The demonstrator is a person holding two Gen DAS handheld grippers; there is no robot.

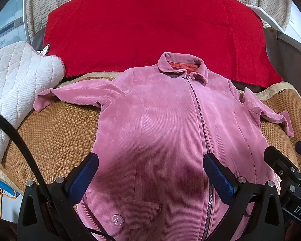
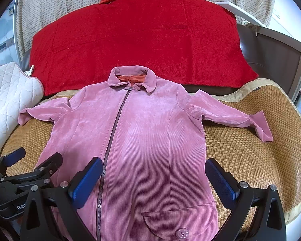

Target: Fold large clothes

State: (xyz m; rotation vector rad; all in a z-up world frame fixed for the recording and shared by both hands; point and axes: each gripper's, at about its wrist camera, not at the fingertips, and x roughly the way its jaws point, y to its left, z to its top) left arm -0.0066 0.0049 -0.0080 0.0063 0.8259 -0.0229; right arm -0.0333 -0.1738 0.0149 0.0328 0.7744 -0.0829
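Observation:
A pink corduroy jacket [image 1: 154, 124] [image 2: 146, 132] lies flat and zipped on a woven mat, collar away from me, both sleeves spread out sideways. My left gripper [image 1: 150, 172] hovers open above the jacket's lower left half, its blue pads wide apart, nothing held. My right gripper [image 2: 153, 175] hangs open over the lower right half, by the buttoned pocket flap [image 2: 180, 221]. Each gripper shows in the other's view: the right one [image 1: 289, 160] at the right edge, the left one [image 2: 30, 160] at the lower left.
The woven tan mat [image 2: 240, 150] [image 1: 54, 136] covers the surface under the jacket. A red blanket [image 1: 154, 30] [image 2: 138, 40] lies beyond the collar. A white quilted pad [image 1: 14, 80] [image 2: 8, 92] sits at the left. A black cable [image 1: 16, 140] crosses the lower left.

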